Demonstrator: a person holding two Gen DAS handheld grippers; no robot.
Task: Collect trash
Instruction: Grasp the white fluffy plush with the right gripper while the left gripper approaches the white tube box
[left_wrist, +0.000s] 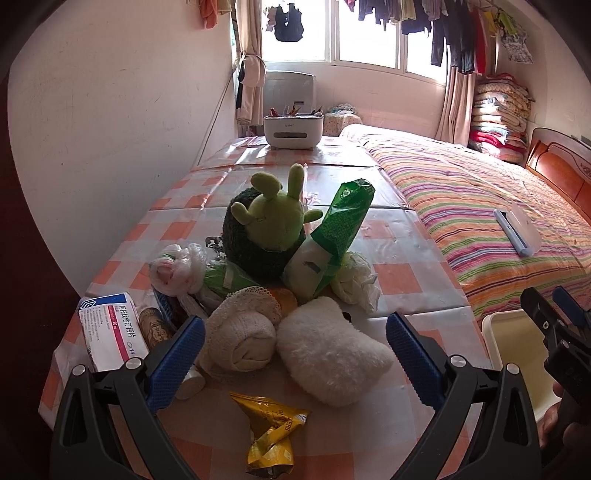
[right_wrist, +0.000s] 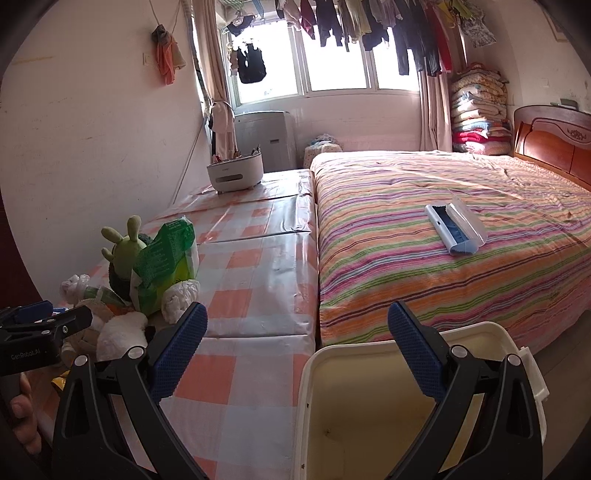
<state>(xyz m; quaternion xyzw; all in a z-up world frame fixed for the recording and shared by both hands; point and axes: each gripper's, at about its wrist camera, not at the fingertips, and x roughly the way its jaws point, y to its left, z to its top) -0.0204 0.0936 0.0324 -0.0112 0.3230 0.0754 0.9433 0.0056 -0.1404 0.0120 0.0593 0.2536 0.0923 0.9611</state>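
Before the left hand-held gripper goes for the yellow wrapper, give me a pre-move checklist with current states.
1. Left hand-held gripper open and holding nothing: ok.
2. Yellow wrapper exposed on the table, nothing lying on it: ok.
3. Wrapper lies between the fingers' line: ok, though it is nearer the camera than the fingertips.
4. White fluffy item close by, could get caught in the grip: not ok.
5. Bin open with room inside: ok.
6. Right hand-held gripper open, above the bin's rim: ok.
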